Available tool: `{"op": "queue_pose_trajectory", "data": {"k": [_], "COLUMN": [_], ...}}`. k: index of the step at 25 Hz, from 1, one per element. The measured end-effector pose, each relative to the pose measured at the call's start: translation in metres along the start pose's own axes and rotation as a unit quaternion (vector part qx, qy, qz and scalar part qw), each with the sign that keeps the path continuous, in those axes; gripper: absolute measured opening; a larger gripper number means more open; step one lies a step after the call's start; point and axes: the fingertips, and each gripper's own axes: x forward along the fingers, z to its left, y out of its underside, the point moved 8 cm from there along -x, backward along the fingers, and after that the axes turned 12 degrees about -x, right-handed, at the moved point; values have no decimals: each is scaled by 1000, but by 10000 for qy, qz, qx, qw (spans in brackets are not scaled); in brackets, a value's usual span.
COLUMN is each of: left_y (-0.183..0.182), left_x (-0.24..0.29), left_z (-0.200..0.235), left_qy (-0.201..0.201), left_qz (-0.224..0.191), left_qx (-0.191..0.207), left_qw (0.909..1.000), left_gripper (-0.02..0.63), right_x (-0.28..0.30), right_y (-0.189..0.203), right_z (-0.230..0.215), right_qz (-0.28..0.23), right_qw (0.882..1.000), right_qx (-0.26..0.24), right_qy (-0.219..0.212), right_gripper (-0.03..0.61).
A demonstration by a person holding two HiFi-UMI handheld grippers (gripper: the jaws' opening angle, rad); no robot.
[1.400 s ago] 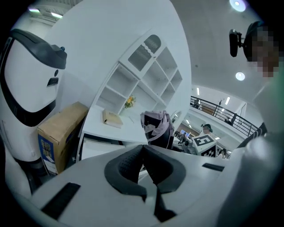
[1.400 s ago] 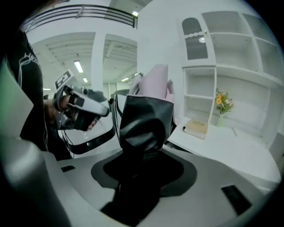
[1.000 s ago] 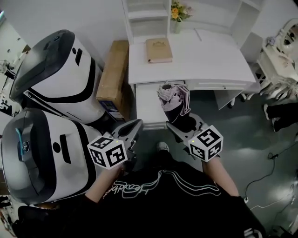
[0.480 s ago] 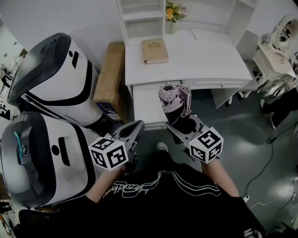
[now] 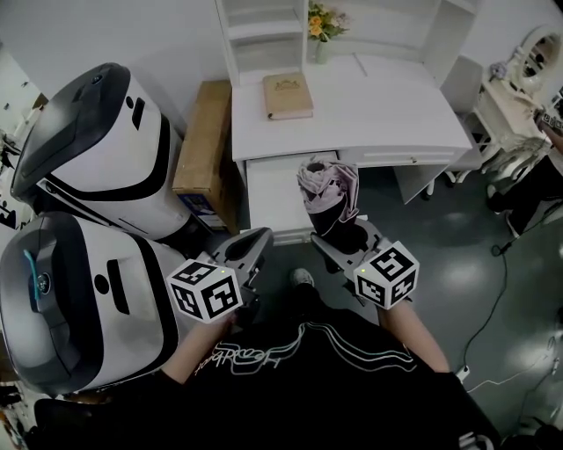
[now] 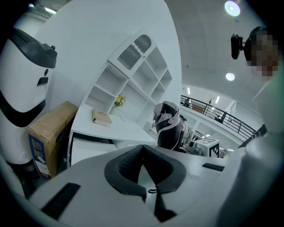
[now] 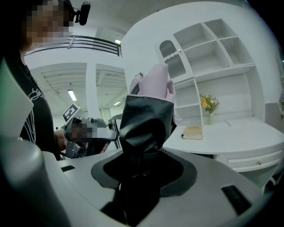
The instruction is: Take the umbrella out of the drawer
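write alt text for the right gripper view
The right gripper is clamped on a folded umbrella, black with pink fabric on top, held upright. Behind it is a white desk with shelves, a book and a vase of flowers.

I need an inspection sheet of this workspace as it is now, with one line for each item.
Surface: white desk; its drawer stands open.
Job's things: folded umbrella, held upright over the drawer's front edge.
Clutter: book and flower vase on the desk.
Grippers: right gripper shut on the umbrella; left gripper shut, nothing in it.
Cables: one cable on the floor at the right.
Surroundings: cardboard box beside the desk; two big white machines at the left; dark floor.
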Motion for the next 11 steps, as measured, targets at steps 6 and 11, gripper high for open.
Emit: {"op": "queue_pose_trajectory", "data": {"k": [6,11], "left_y": [7,8], "left_x": [4,6], "left_z": [4,7], "left_qy": [39,89], "left_qz": [78,78], "left_qx": [-76,-63], "left_qw": [9999,9999], "left_gripper": [20,20], "right_x": [-5,-4], "right_y": [8,13], "right_z": [2,3], "right_qz": [71,93], "right_qw": [9999,9998], "right_qx": [43,94], "right_qy": [79,126], "right_gripper": [207,207]}}
